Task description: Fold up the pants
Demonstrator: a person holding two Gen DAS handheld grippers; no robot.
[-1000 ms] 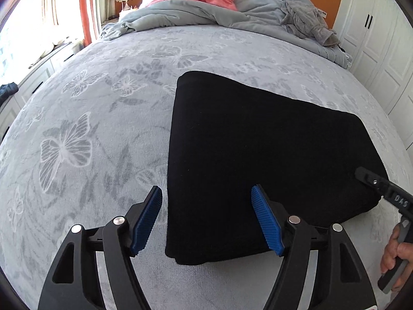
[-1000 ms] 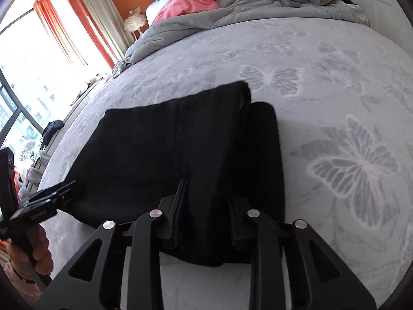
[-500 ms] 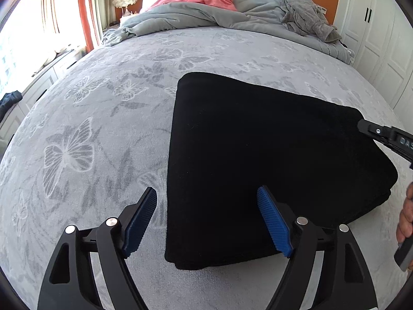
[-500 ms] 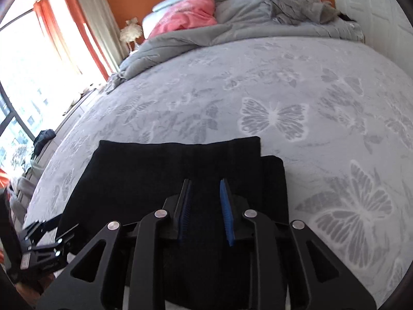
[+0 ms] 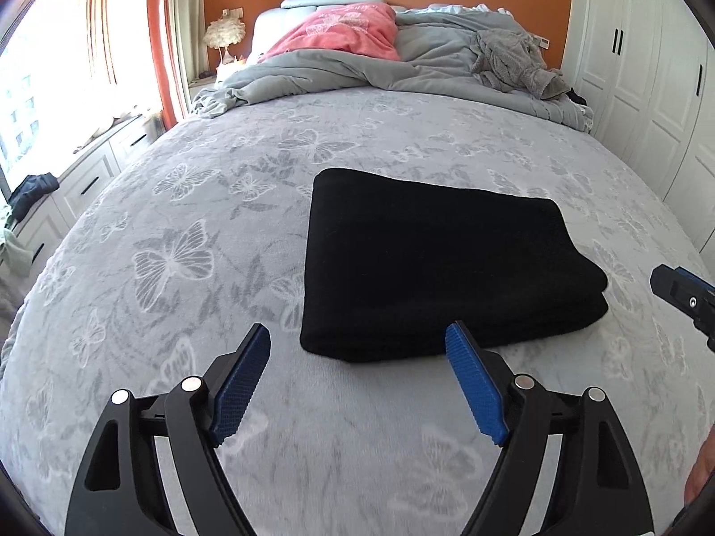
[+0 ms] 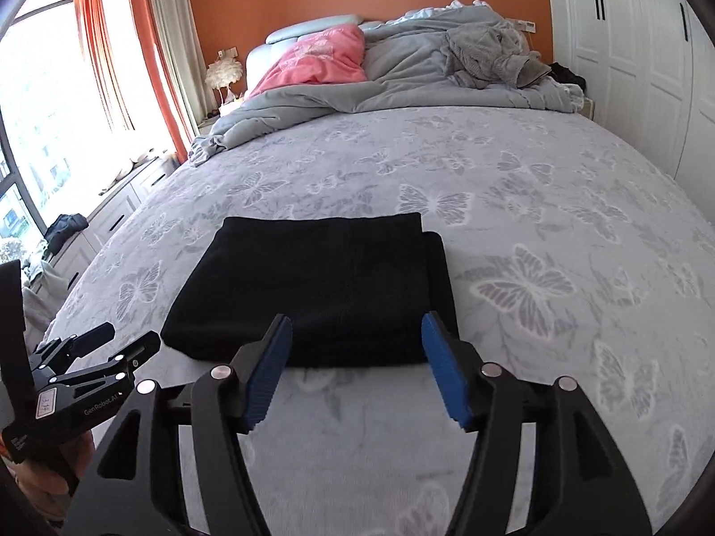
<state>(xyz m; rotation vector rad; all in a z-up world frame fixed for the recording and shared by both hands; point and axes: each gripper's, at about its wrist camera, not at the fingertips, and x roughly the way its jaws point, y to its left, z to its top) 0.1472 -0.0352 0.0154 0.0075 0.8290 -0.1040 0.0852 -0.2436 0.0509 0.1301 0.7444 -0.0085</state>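
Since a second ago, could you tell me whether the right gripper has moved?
Yes. The right gripper has let go, opened and pulled back toward the person: the black pants on the bed now lie beyond its fingertips.

I see only the tip of the right gripper at my left view's edge, the rest cut off.

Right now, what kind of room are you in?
It looks like a bedroom. There's a big bed with a butterfly cover, a pink pillow and a rumpled gray blanket by the headboard, and white closet doors along the wall.
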